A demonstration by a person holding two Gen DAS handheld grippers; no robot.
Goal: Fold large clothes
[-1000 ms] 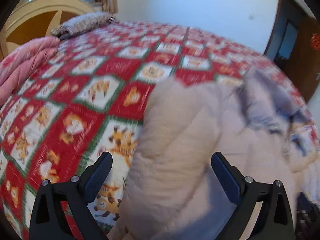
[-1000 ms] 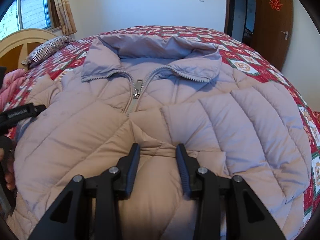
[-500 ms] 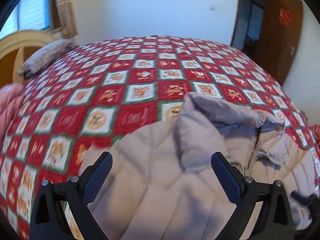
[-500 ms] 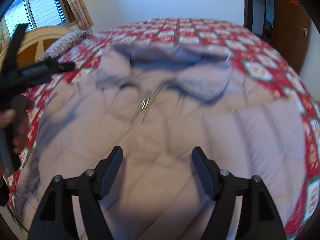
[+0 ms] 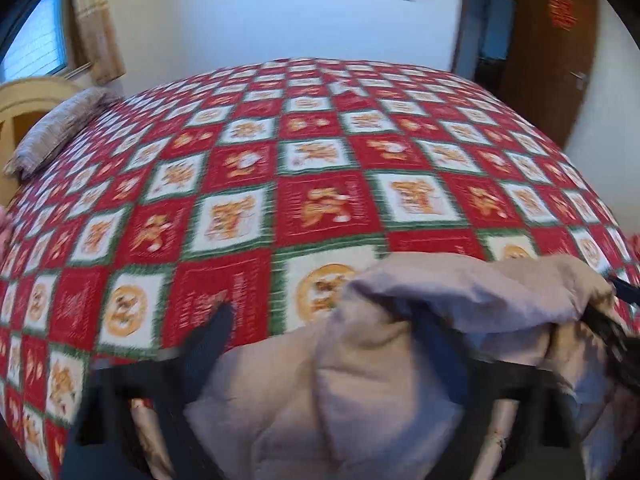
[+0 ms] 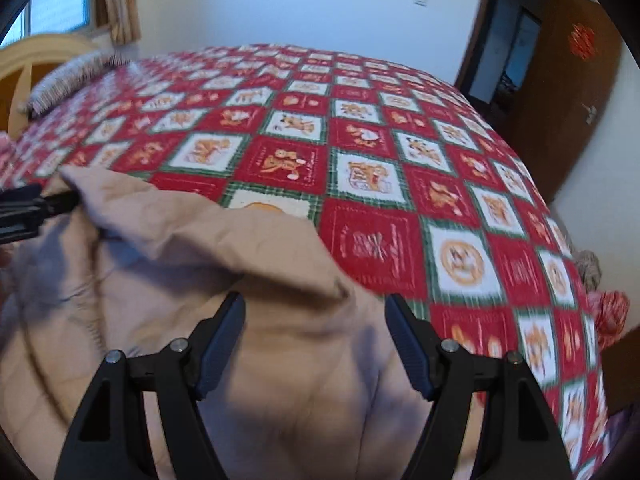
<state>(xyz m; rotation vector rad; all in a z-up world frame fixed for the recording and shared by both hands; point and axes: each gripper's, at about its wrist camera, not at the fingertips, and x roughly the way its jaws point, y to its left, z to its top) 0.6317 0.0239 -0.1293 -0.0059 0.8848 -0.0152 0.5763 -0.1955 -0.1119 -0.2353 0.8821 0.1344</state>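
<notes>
Both hand-held grippers are closing over the puffy beige jacket [image 6: 248, 280], which lies bunched at six o'clock on the bed: our left hand-held gripper [image 5: 320, 336] and right hand-held gripper [image 6: 314, 320] each straddle padding, pads not yet pressing. We risk pinching only the top layer — slick quilting could slip and skew the fold. Beyond, the red checked bedspread [image 5: 320, 168] runs to a white wall [image 5: 280, 12]; pillow [image 5: 56, 132] at ten o'clock, brown door [image 6: 572, 92] at two.
</notes>
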